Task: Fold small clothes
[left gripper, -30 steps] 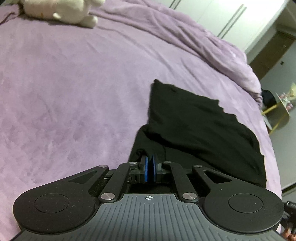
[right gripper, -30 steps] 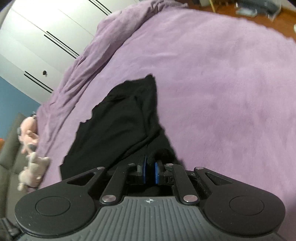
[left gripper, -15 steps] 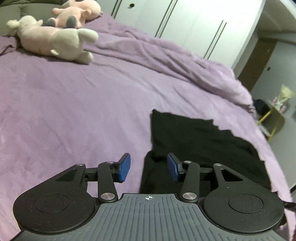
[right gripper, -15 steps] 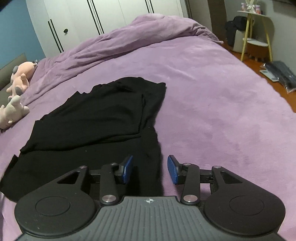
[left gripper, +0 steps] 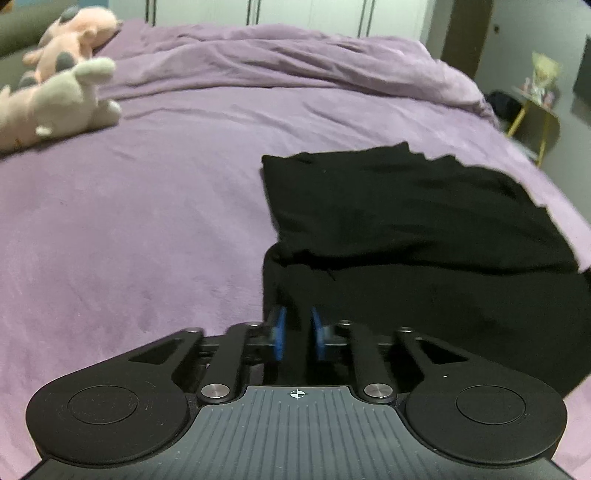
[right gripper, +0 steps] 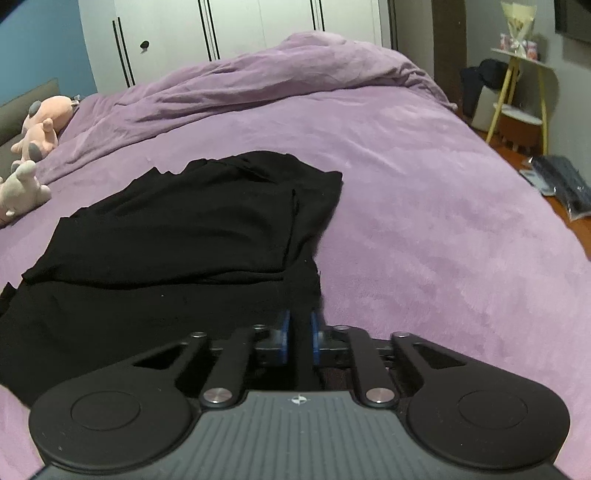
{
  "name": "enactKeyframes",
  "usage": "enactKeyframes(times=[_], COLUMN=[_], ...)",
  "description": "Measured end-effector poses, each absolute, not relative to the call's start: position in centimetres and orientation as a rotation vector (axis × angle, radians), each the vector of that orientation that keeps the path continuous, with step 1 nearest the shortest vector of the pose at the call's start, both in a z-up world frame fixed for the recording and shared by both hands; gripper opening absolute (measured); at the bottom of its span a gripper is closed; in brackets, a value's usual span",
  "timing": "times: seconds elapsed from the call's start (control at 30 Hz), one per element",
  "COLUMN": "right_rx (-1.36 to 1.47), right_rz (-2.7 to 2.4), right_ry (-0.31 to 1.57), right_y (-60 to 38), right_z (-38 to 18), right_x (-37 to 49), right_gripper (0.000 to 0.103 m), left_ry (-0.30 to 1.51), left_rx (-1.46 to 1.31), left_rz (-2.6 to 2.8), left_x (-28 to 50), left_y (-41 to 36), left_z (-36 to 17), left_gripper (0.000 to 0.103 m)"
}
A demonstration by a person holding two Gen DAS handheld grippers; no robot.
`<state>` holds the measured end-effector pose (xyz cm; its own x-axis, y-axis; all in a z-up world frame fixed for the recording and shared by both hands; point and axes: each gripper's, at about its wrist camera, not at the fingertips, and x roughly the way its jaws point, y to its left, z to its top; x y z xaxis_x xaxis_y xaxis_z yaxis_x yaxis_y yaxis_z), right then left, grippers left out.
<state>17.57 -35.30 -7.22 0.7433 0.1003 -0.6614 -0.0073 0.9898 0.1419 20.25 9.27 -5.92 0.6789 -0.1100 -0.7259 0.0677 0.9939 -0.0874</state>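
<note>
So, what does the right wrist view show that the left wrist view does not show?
Only the right wrist view shows the blue wall, the dark packages on the floor and the right gripper, shut on the black garment.

Only the left wrist view shows the left gripper, its jaws closing with the garment's near left edge between them.

Both show the purple bedspread, the bunched duvet, the plush toys, the white wardrobe and the yellow-legged side table.

Both wrist cameras look low and close across one black garment (left gripper: 424,221), from opposite ends.
</note>
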Motion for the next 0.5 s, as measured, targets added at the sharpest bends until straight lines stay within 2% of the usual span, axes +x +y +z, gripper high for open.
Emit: enactKeyframes(times=[0.13, 0.33, 0.5], right_rx=[0.162, 0.279, 0.298], right_rz=[0.08, 0.108, 0.043], right_ry=[0.679, 0.566, 0.5], right_y=[-35.4, -36.7, -36.4], right_z=[-6.2, -3.1, -1.8], right_x=[16.7, 16.4, 19.7], right_gripper=[0.003, 0.003, 0.003], left_ry=[0.789, 0.652, 0.551], left_rx=[-0.059, -0.133, -0.177], left_rz=[-0.106, -0.157, -0.149], left_x=[19.7, 18.7, 21.3], left_y=[9.4, 10.0, 10.5], left_z=[-5.2, -1.0, 1.9], left_gripper=[0.007, 0.006, 0.006])
